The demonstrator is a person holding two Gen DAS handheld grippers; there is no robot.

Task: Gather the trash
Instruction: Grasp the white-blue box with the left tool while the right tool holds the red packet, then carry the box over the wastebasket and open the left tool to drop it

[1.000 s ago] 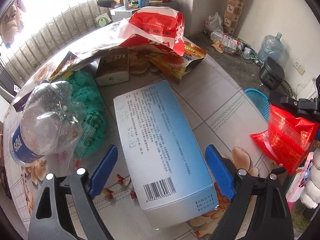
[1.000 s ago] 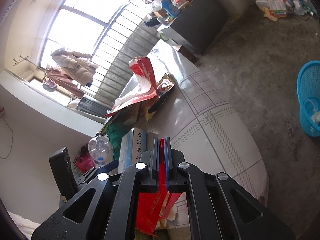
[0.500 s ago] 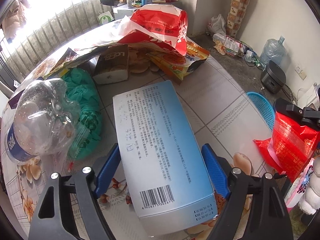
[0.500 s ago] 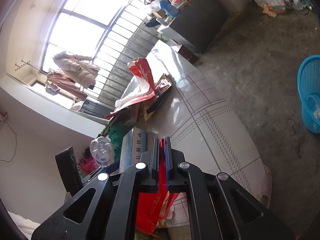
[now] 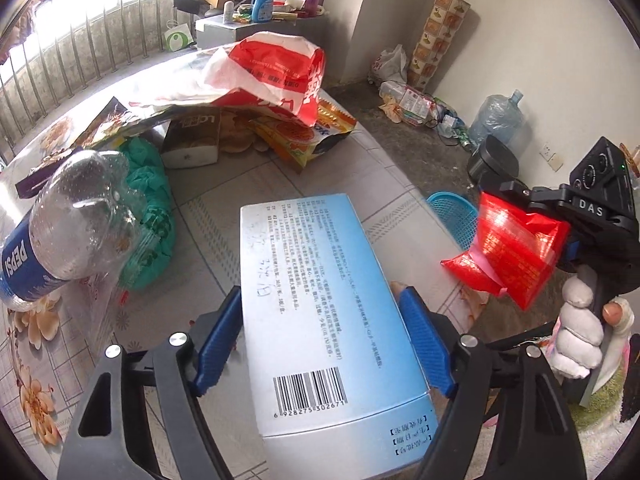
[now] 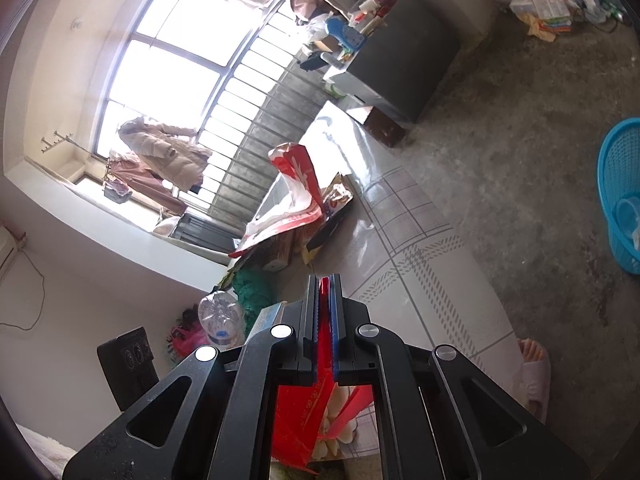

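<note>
Two things could go wrong for me right now. One: the blue box is long, and my left gripper is pinching it near the barcode end only, so the far end could be tipping down and sliding out. Two: the box is sitting near the front edge of the table, w/ an empty Pepsi bottle and a green bag just beside it on the left side, so a swing that way could be knocking the bottle off.

My left jaws have just been closing on the box. They are standing wide bc the box is wide, and both blue pads are pressing on its long sides. I am judging the grip as okay but not deep.

My right gripper is squeezed almost all the way closed on a thin red wrapper, which is hanging out past the right edge of the table. It is thin and floppy, so it could be slipping out if I am shaking my hand.

More trash, like a red and white bag, is piled at the far edge. A blue basket is waiting on the floor, prob. for all of it.
</note>
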